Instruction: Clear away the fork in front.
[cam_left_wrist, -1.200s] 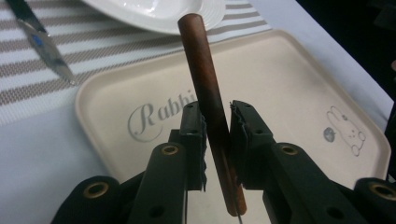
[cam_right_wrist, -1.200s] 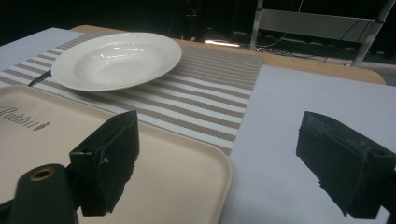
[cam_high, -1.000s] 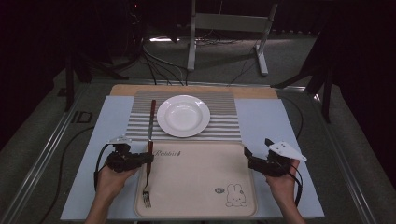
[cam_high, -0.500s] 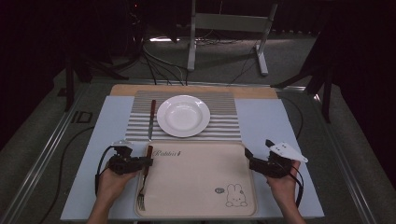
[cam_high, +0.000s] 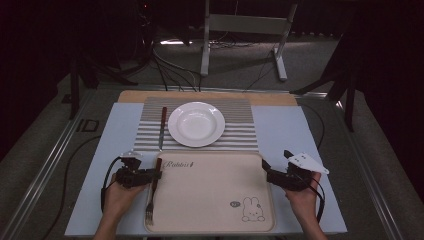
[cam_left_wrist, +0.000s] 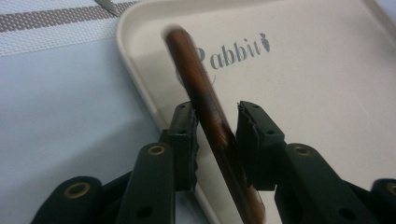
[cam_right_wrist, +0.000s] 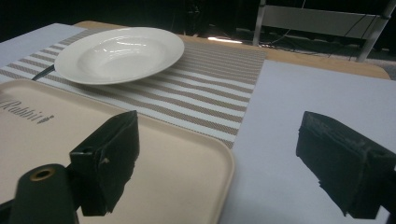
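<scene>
Fork (cam_high: 151, 196) with dark brown wooden handle and metal tines: it lies along the left edge of the beige rectangular plastic tray (cam_high: 210, 210), tines toward the person, handle end toward the white round plate (cam_high: 196, 123). In the left gripper view, the brown handle (cam_left_wrist: 205, 112) runs upward between the two black fingers (cam_left_wrist: 184, 140) of the left gripper (cam_high: 154, 174). The fingers have just been opening. A narrow gap shows between the handle and the left pad; on the right side the handle lies just beside the pad, and whether it still touches cannot be told. The pads do not clamp the handle. The handle end extends past the fingertips, over the printed "Rabbit" lettering (cam_left_wrist: 233, 51) on the tray floor.

Left gripper: held in the person's left hand (cam_high: 120, 197) at the tray's left rim, fingers pointing across the rim toward the tray.

Right gripper (cam_high: 267, 170): held in the person's right hand (cam_high: 302, 197) at the tray's right rim. In the right gripper view its fingers (cam_right_wrist: 109, 154) stand spread wide apart with nothing between them; one is over the tray corner, the other over the pale blue tabletop mat (cam_right_wrist: 299, 102). This gripper is well apart from the fork.

Surroundings: the plate rests on a brown-and-white striped placemat (cam_high: 240, 135) beyond the tray. A knife with a dark handle (cam_high: 162, 127) lies on the placemat just left of the plate, parallel to the fork.
</scene>
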